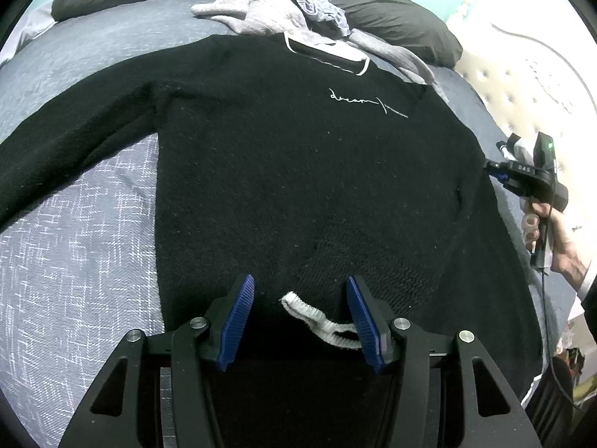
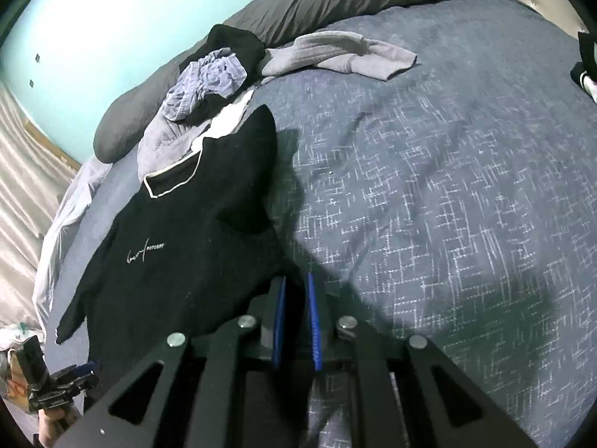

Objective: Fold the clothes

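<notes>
A black sweater [image 1: 298, 171] with white script on the chest lies flat, front up, on the bed; it also shows in the right wrist view [image 2: 175, 246]. Its right sleeve is folded in over the body, with the white cuff [image 1: 317, 321] near the hem. My left gripper [image 1: 300, 291] is open over the hem, its blue pads either side of the cuff. My right gripper [image 2: 296, 287] is shut on the sweater's right edge; in the left wrist view [image 1: 500, 175] it sits at that same edge. The left sleeve [image 1: 67, 149] lies stretched out.
A heap of unfolded clothes [image 1: 283, 15], grey, black and blue-patterned, lies by the collar against dark grey pillows [image 1: 391, 11]. A grey-blue cover [image 2: 447, 186] spreads over the bed. A tufted headboard [image 1: 522, 86] stands at the right.
</notes>
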The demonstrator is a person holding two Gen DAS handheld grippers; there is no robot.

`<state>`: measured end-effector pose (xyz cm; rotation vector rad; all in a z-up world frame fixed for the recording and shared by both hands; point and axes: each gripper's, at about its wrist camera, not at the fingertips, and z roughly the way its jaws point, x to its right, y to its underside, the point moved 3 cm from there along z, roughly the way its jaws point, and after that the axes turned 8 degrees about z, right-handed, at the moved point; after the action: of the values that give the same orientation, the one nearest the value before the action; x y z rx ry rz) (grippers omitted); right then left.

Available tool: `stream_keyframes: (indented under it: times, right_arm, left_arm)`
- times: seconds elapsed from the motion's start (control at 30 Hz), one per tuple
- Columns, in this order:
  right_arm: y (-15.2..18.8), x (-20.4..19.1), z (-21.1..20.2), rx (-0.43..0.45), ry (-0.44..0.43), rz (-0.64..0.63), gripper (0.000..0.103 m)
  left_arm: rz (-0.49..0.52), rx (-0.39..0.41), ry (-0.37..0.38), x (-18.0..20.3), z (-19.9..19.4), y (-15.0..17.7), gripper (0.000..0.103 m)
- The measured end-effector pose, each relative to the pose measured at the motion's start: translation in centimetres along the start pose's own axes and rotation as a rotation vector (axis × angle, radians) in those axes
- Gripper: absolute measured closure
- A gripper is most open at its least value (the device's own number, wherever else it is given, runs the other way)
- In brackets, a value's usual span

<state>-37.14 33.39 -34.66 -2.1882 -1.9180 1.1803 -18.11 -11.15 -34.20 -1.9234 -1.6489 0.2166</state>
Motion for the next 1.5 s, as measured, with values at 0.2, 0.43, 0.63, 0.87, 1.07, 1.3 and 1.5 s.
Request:
stream_keyframes:
  times: [0.2,0.43,0.63,0.87,1.07,1.3,1.5]
  right_arm:
    - [-0.5,2.9,-1.4,0.037,-0.001,0.154,0.092]
    - [-3.1,1.5,-2.1,0.050,0.018,0.129,0.073]
    - [-6.3,-3.0,-0.3,0.051,0.040,0.038,0.072]
    - [-10.5,-7.0,4.0,0.040,0.135,-0.027,0.066]
    - [-13.2,-9.2,7.7,0.012,0.214,-0.083,0.063]
    - [-14.2,-9.7,11.4,-0.069,0.318,-0.156,0.063]
    - [-14.3,-9.9,12.4,-0.057,0.368,-0.190,0.095]
  left_arm:
    - [-0.002,0.003,0.000,0.0,0.0,-0.2,0.047]
    - [-0.011,0.020,-0.003,-0.1,-0.2,-0.5,0.047]
    - [-0.020,0.022,0.003,-0.4,-0.1,-0.5,0.047]
    - [-0.027,0.017,0.011,-0.9,0.3,-0.5,0.047]
    - [-0.015,0.013,0.010,-0.7,0.5,-0.5,0.047]
    - [-0.006,0.027,0.011,-0.6,0.5,-0.2,0.047]
    - [0.032,0.016,-0.005,-0.1,0.7,0.3,0.048]
